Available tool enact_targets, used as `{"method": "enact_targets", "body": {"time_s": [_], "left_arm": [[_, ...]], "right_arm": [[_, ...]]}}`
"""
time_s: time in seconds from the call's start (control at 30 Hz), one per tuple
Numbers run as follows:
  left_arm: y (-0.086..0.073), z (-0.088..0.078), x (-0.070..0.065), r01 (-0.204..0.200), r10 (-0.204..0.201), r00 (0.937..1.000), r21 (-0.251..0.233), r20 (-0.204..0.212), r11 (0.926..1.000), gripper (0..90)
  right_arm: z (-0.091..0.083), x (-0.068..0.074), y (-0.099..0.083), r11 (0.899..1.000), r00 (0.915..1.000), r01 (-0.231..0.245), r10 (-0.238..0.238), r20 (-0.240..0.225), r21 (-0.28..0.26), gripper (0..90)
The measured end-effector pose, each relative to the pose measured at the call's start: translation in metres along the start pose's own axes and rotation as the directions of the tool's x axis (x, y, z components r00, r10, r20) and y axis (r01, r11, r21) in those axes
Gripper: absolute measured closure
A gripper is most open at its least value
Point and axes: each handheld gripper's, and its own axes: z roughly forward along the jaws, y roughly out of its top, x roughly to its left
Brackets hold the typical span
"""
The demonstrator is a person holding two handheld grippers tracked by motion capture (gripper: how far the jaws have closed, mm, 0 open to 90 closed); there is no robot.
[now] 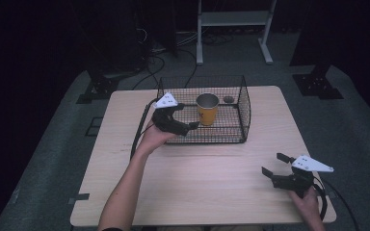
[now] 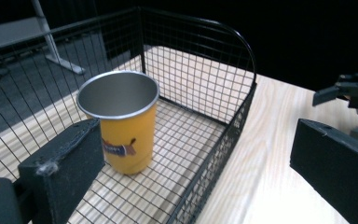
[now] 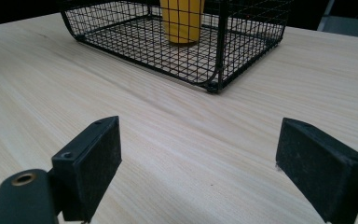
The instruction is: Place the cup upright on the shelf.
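Note:
A yellow cup [image 1: 207, 111] with a metal rim stands upright inside a black wire basket [image 1: 243, 103] at the back middle of the table. My left gripper [image 1: 189, 117] is open at the basket's front left corner, its jaws pointing at the cup. In the left gripper view the cup [image 2: 123, 130] stands just ahead of the left jaw, and the basket's front wall [image 2: 228, 140] runs between the wide jaws of the gripper [image 2: 200, 172]. My right gripper [image 1: 274, 164] is open over bare table at the front right. From there the basket [image 3: 214, 60] and cup [image 3: 182, 18] lie ahead of the gripper [image 3: 200, 168].
A small dark round thing [image 1: 228, 99] lies in the basket behind the cup. The wooden table [image 1: 197, 183] has bare room in front of the basket. A metal frame [image 1: 231, 29] and dark stands are on the floor beyond the table.

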Motion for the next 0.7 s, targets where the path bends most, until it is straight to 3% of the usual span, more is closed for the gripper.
{"method": "enact_targets", "body": {"time_s": [0.7], "left_arm": [[-0.018,-0.021,-0.012,0.009,-0.009,0.9999,-0.019,-0.004,0.9998,2.4]], "right_arm": [[0.0,0.0,0.0,1.0,1.0,-0.004,0.004,0.005,-0.001,13.1]]}}
